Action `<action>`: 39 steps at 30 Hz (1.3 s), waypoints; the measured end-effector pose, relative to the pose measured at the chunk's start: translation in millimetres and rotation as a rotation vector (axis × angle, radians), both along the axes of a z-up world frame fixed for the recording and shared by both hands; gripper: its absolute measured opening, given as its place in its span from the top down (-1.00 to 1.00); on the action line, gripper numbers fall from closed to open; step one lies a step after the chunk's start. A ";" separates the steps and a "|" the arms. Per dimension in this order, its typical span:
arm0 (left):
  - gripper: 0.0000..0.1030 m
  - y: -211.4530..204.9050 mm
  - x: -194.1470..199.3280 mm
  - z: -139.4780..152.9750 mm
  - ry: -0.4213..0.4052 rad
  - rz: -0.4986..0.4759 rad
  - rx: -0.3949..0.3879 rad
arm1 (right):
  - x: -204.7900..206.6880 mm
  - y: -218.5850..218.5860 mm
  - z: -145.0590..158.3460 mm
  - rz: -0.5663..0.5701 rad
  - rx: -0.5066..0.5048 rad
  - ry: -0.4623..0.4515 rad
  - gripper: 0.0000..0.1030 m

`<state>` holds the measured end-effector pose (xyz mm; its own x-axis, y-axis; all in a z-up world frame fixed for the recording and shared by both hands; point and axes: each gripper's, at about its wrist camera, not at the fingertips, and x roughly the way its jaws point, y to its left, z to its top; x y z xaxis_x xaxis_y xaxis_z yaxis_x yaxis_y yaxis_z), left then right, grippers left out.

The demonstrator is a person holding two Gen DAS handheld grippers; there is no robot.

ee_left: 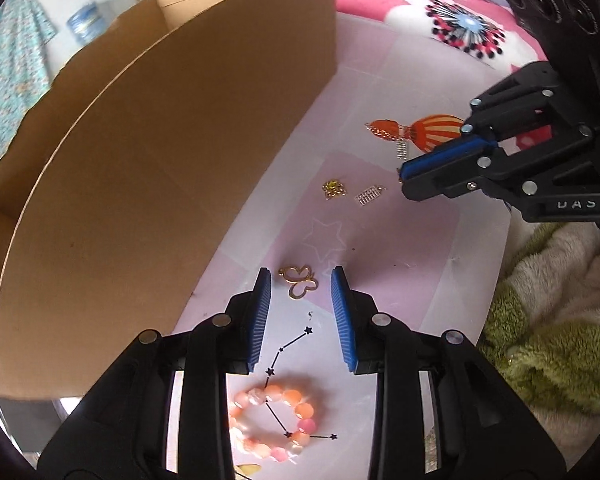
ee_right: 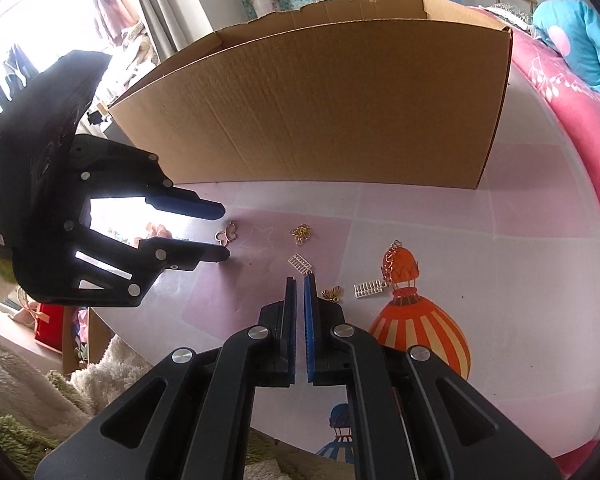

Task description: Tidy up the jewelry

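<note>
Pink table's scattered with tiny charms, left tongs spread around the butterfly charm, right tongs pressed together empty; it's light, slippery, so pinch its wire edge.

My left gripper points steeply down, its blue-padded fingers parted with nothing pressed between them. Seen from my right wrist, it reaches in from nine o'clock, one finger above the other. My right gripper also tilts downward, its fingers nearly together with only a thin slit between the pads. From my left wrist it enters at three o'clock.
</note>
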<state>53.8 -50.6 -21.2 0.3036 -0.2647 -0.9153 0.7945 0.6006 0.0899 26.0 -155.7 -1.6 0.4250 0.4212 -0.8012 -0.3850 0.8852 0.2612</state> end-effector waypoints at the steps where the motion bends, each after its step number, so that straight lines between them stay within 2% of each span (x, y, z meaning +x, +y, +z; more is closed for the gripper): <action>1: 0.46 -0.1 1.4 -0.1 0.010 -0.004 -0.006 | 0.1 0.2 -0.4 0.000 0.001 0.001 0.92; 4: 0.65 -0.2 7.2 -1.5 0.064 -0.009 -0.046 | -1.5 -2.7 -1.7 -0.003 0.007 0.004 0.92; 7: 0.67 -1.3 6.7 -2.0 0.061 -0.027 -0.050 | -1.8 -3.4 -1.8 -0.007 0.010 0.005 0.92; 9: 0.77 -1.5 7.6 -1.8 0.061 -0.019 -0.051 | -1.8 -3.6 -1.8 -0.010 0.008 0.005 0.92; 18: 0.82 -5.2 -2.3 -0.3 0.026 0.046 -0.060 | -1.8 -3.1 -2.6 -0.028 0.010 0.008 0.92; 19: 1.00 -5.4 -4.0 0.5 0.021 0.054 -0.064 | -2.1 -2.8 -2.3 -0.028 0.009 0.007 0.92; 25: 1.00 -0.1 -5.9 1.1 0.022 0.131 -0.077 | -2.9 -1.4 -1.4 -0.027 0.000 0.008 0.92; 32: 1.00 13.3 -6.6 14.4 0.006 0.275 -0.160 | 1.6 1.3 -2.7 -0.033 0.000 0.020 0.92; 34: 1.00 17.2 -5.5 12.6 0.036 0.333 -0.180 | 2.6 2.0 -4.2 -0.030 0.002 0.025 0.92; 38: 0.76 20.7 -4.4 7.0 0.098 0.439 -0.225 | 4.7 4.8 -3.9 -0.022 0.001 0.023 0.91; 39: 0.76 20.8 -4.9 5.6 0.110 0.457 -0.239 | 5.2 5.3 -3.7 -0.023 0.002 0.024 0.91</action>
